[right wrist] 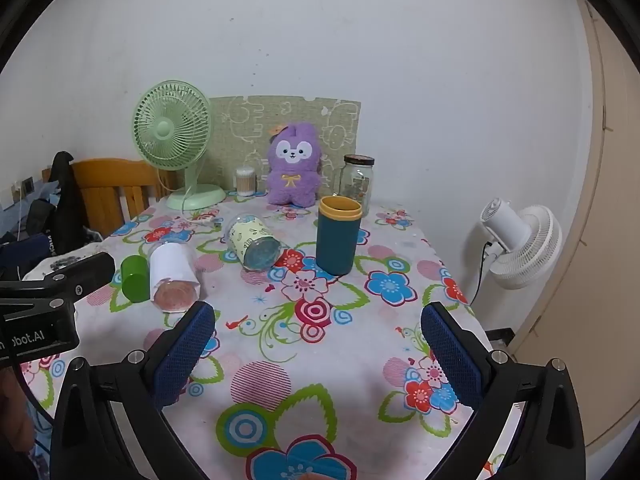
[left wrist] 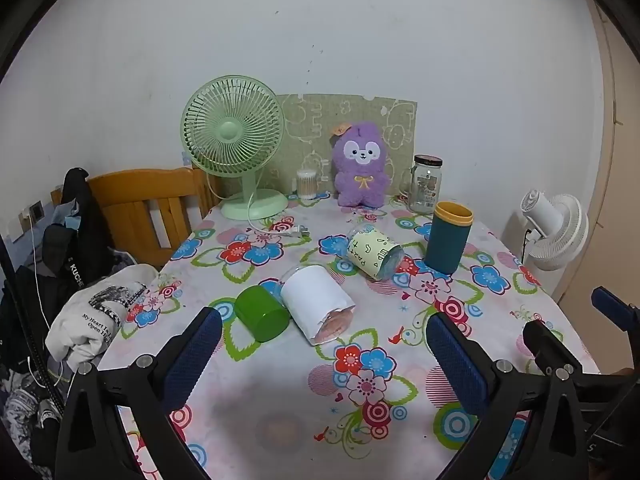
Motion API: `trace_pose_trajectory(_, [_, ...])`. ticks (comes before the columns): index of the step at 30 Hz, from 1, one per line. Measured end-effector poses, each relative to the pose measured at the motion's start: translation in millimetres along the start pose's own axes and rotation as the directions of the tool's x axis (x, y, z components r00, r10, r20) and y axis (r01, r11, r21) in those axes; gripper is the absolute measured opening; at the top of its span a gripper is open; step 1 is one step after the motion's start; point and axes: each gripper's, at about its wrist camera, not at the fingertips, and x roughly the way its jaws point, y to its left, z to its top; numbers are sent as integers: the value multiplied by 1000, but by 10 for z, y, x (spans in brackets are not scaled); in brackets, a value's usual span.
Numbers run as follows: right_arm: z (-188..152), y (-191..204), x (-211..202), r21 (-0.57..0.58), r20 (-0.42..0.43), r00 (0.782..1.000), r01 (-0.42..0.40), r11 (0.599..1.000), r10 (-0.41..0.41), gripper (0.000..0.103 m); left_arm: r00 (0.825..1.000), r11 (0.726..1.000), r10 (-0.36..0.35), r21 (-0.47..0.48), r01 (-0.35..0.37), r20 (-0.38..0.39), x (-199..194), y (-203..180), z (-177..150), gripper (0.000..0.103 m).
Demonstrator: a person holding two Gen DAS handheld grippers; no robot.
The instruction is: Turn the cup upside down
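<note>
A teal cup with a yellow rim (left wrist: 448,238) (right wrist: 337,236) stands upright, mouth up, on the floral tablecloth (left wrist: 360,360) (right wrist: 320,360). A green cup (left wrist: 261,313) (right wrist: 134,279), a white-wrapped clear cup (left wrist: 318,304) (right wrist: 174,276) and a cream patterned clear cup (left wrist: 374,252) (right wrist: 253,242) lie on their sides. My left gripper (left wrist: 324,334) is open and empty, just in front of the lying green and white cups. My right gripper (right wrist: 318,326) is open and empty, in front of the teal cup.
At the table's back stand a green desk fan (left wrist: 236,144) (right wrist: 176,144), a purple plush toy (left wrist: 362,164) (right wrist: 294,170), a glass jar (left wrist: 426,184) (right wrist: 357,180) and a cotton-swab tub (left wrist: 307,184). A white fan (right wrist: 520,248) stands off the right edge. A wooden chair (left wrist: 148,208) with clothes is left.
</note>
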Motion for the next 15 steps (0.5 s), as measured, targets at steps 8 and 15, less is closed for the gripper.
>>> trace_pose_trajectory(8, [7,6,3,-4,-4,1000,4,1000,-4,103,1000,1000,2,12,-2,7,-27,-29,10,103])
trace_pose_trajectory(15, [10,9,-15,2,4,1000,-5,1000,5,103,1000,1000,-3,-2,3,2,29,-61,-22,103])
